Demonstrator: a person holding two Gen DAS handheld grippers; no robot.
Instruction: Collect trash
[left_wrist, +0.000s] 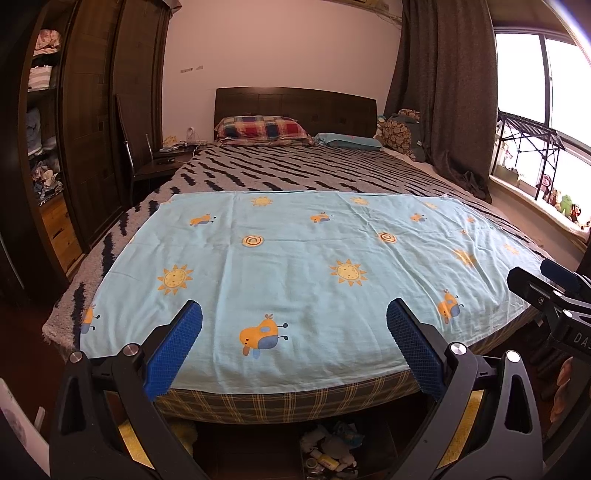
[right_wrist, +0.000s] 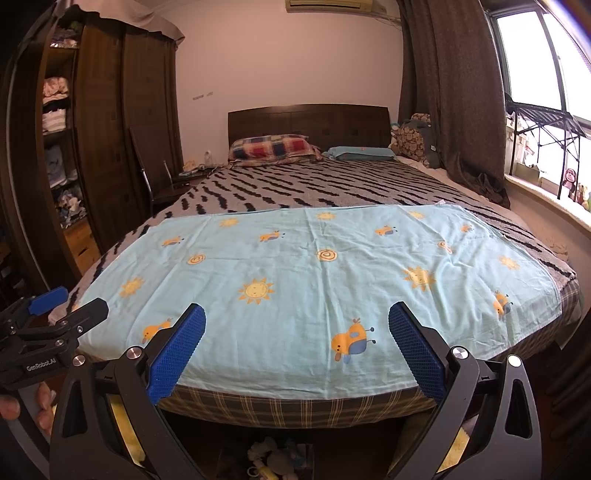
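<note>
Both grippers hover in front of the foot of a bed. My left gripper (left_wrist: 293, 325) is open and empty, its blue pads spread wide over a light blue cloth (left_wrist: 295, 266) with suns and orange birds. My right gripper (right_wrist: 297, 326) is open and empty too, over the same cloth (right_wrist: 314, 280). The right gripper also shows at the right edge of the left wrist view (left_wrist: 554, 295), and the left gripper at the left edge of the right wrist view (right_wrist: 55, 321). A pile of crumpled trash (left_wrist: 328, 450) lies on the floor under the bed's foot; it also shows in the right wrist view (right_wrist: 273, 461).
The bed has a striped blanket (left_wrist: 295, 170), a plaid pillow (left_wrist: 262, 129) and a dark headboard (left_wrist: 295, 107). A dark wardrobe (left_wrist: 92, 129) and a chair (left_wrist: 147, 162) stand on the left. A curtain (left_wrist: 450, 92) and a window sill with toys (left_wrist: 554, 199) are on the right.
</note>
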